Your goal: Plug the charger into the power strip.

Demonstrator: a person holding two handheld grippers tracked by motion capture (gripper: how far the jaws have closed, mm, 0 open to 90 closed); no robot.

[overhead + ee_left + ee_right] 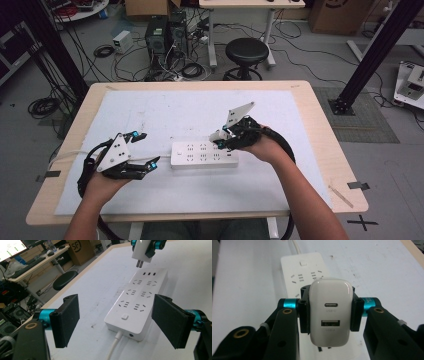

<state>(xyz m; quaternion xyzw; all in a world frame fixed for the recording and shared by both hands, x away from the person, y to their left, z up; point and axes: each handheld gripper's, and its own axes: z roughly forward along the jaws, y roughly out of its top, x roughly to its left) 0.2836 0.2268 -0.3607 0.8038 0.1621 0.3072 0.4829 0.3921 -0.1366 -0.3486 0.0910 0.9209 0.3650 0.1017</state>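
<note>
- While clamped by its sides in the right hand-held gripper (329,315), the white USB charger (330,312) is held in the air just above the far end of the white power strip (136,305), prongs pointing down; no prong is seated in a socket.
- Prongs are seen in the left gripper view over the strip's end by the small slots; a misaligned descent could be expected to strike the strip's face instead of entering a socket.
- Grip is taken on smooth rounded plastic; under pushing force the charger could be tilted or slid between the pads.
- Power strip lies loose on the white sheet of the table (310,100); it is likely to be shifted or tipped if pressed off-centre.
- Left hand-held gripper (116,320) is held wide, jaws either side of the strip's cord end, nothing touched; the strip is not braced.
- White cord (113,347) trails toward the left hand-held gripper and could be snagged.
</note>
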